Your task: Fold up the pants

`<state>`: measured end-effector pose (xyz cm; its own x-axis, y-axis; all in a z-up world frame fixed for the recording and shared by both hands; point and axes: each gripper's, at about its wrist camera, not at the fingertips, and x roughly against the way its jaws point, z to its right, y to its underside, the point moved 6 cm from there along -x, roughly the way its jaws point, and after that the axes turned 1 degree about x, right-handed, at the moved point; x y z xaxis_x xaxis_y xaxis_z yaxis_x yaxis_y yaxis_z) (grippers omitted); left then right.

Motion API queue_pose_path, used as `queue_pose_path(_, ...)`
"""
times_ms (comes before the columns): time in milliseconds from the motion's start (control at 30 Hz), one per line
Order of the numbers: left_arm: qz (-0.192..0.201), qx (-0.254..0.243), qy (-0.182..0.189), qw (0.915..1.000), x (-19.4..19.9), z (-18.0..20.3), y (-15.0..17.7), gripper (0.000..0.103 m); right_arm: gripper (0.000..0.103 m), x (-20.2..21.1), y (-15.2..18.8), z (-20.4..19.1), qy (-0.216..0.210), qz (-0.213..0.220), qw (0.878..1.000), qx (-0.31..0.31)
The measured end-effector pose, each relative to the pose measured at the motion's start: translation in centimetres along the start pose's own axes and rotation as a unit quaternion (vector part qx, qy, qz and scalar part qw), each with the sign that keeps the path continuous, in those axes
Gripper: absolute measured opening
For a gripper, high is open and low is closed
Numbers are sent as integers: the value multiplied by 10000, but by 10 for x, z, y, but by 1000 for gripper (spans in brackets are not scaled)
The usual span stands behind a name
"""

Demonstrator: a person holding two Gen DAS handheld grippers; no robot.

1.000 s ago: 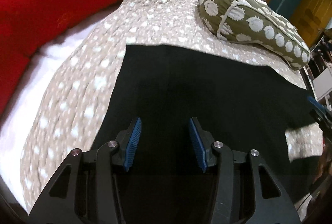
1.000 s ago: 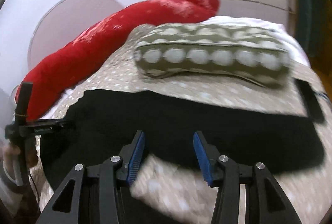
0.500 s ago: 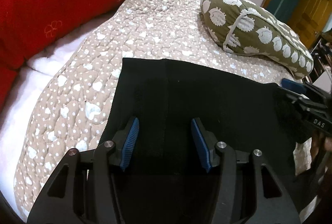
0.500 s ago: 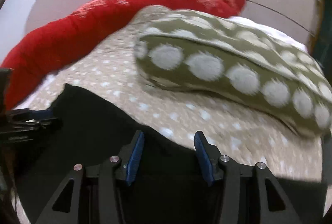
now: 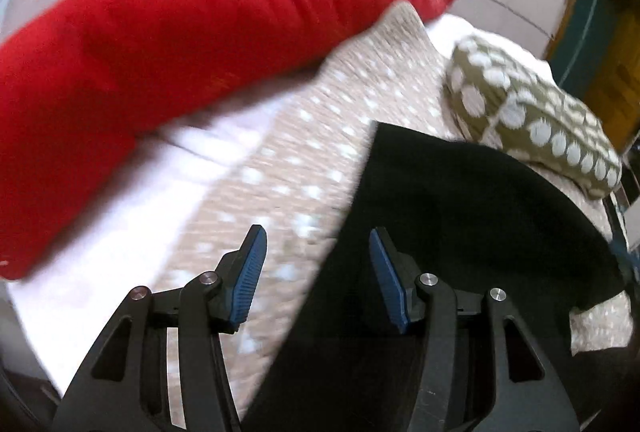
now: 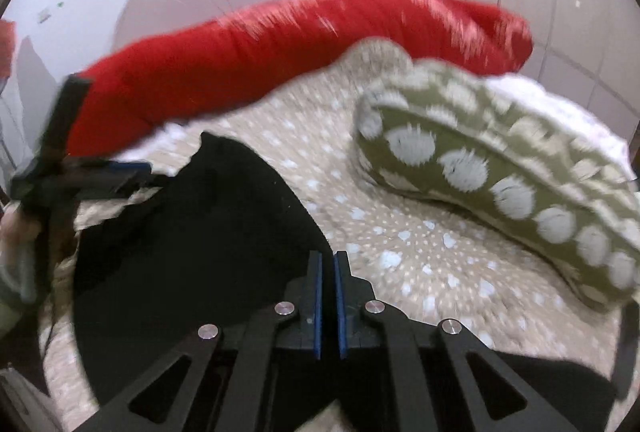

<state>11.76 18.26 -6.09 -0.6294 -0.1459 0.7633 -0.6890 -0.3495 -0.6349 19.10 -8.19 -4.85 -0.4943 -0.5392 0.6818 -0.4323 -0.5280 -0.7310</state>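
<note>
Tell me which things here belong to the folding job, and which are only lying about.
For the job:
- pants
- right tool, shut on the pants' edge
- left tool, open over the pants' edge

Only lying about:
- red bolster
- green pillow
- quilt

Black pants (image 6: 192, 232) on spotted quilt, one edge lifted, pinched in right tongs (image 6: 328, 264).

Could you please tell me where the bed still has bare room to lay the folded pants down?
Bare quilt lies between the black pants and the olive dotted pillow. Another strip runs between pants and red bolster. The pillow side is crowded.
</note>
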Motion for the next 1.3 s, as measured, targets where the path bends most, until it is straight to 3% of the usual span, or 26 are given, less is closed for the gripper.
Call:
queue_pose_path(100,132,106,-3,9999,27,-18,5,53,5,39,17,-39,115,198,9995,203)
queue_pose_path(267,297,361,51,9989,65,-43,19,53,5,71,63,-102,-308,308,9990,-124)
queue_pose_path(467,332,379,139,9986,88,-46,33,53,4,59,135,-154,-753,-283,9954,-529)
queue_pose_path(567,200,162,136,9996,83,-33,42,53,4,58,148,-164,-666,-488,9955,-476)
queue_pose_path(667,32,34,258,9997,76,-19,56,53,5,74,131,-153,-454,-80,9972,-588)
queue_pose_path(733,-65,-56,358,9993,71,-6,66,53,13,83,112,-130,-145,233,9959,-863)
queue_pose_path(800,-136,-145,442,9988,66,6,73,53,45,84,97,-104,302,399,9929,-1082)
queue_pose_path(833,-190,-197,465,9985,63,12,77,53,50,82,91,-93,496,443,9910,-1162)
queue_pose_path(933,-295,-372,515,9975,54,28,87,53,50,63,79,-49,1083,304,9827,-1473)
queue_pose_path(1000,-407,-418,496,9971,47,32,93,53,48,46,78,-28,1080,38,9794,-1707)
queue_pose_path(1033,-481,-431,506,9966,42,34,98,53,42,35,79,-24,903,-112,9794,-1801)
queue_pose_path(1067,-509,-445,476,9966,39,34,101,53,24,24,80,-22,652,-259,9797,-1878)
queue_pose_path(1100,-528,-468,423,9966,35,34,104,53,21,20,82,-19,732,-326,9784,-1906)
queue_pose_path(1200,-490,-524,308,9969,26,34,111,54,21,14,89,-13,1078,-301,9751,-1913)
queue_pose_path(1300,-476,-552,241,9970,28,35,109,54,21,0,98,-8,1004,-354,9708,-2150)
